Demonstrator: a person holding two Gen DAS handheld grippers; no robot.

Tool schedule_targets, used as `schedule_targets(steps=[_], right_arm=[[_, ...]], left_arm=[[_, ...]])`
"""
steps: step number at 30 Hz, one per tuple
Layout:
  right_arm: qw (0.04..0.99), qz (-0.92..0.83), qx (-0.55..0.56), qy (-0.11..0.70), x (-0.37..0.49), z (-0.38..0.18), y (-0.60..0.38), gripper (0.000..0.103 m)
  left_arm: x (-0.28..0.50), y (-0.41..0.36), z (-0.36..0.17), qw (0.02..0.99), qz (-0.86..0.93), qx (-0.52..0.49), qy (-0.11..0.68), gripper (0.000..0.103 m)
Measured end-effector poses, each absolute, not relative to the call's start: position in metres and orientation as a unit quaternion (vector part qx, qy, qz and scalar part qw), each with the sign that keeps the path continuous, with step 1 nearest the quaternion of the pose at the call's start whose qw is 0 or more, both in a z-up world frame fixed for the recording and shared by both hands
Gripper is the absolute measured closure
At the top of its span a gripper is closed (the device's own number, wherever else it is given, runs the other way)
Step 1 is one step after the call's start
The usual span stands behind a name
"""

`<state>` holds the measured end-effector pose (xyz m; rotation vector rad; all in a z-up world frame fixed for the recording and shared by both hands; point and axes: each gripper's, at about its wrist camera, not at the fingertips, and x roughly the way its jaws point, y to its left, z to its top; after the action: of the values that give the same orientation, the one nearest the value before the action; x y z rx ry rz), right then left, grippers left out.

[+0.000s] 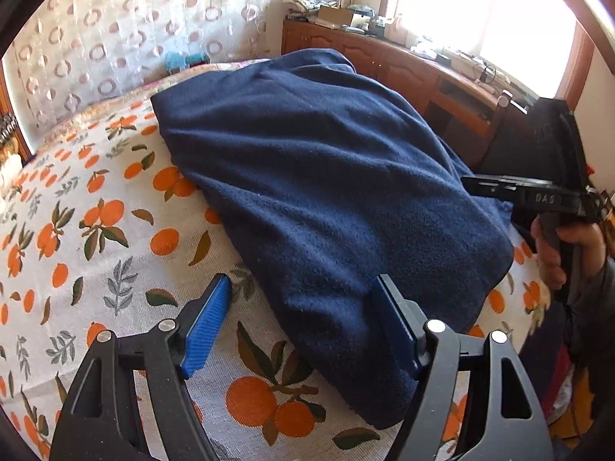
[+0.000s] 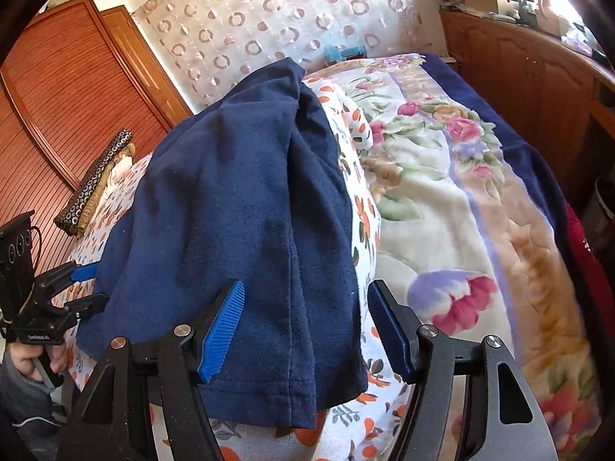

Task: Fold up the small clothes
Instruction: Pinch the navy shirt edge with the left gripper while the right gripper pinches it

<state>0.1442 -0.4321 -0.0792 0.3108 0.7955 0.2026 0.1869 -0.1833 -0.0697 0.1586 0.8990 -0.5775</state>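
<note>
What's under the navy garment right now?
The navy garment lies on the orange-print sheet, which shows all around it. Whatever is beneath its middle is covered.

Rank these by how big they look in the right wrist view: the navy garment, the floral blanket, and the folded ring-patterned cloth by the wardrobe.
1. navy garment, though it lies nearest the camera, which inflates it.
2. floral blanket, close behind; true order against the garment is unsure.
3. folded ring-patterned cloth, clearly smallest, but also farther off.

Bright daylight floods in through the window [image 1: 480, 11], blown out to white glare; fisheye bending and dark vignetting at edges
</note>
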Motion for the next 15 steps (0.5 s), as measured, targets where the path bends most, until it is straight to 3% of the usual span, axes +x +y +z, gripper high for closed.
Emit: schedule_targets(steps=[5,9,15], right_arm=[[0.905,0.110,0.140,0.387,0.141,-0.074,-0.428,0.059],[0.909,0.098,0.113,0.389,0.139,-0.069,-0.424,0.066],[0.913,0.085,0.096,0.387,0.134,-0.064,-0.431,0.089]], left_arm=[[0.179,-0.188,-0.074,0.871,-0.257,0.091,0.409,0.025],[0.182,-0.184,-0.073,0.866,-0.261,0.083,0.419,0.025],[0.174,-0.173,-0.068,0.852,-0.276,0.037,0.444,0.025]])
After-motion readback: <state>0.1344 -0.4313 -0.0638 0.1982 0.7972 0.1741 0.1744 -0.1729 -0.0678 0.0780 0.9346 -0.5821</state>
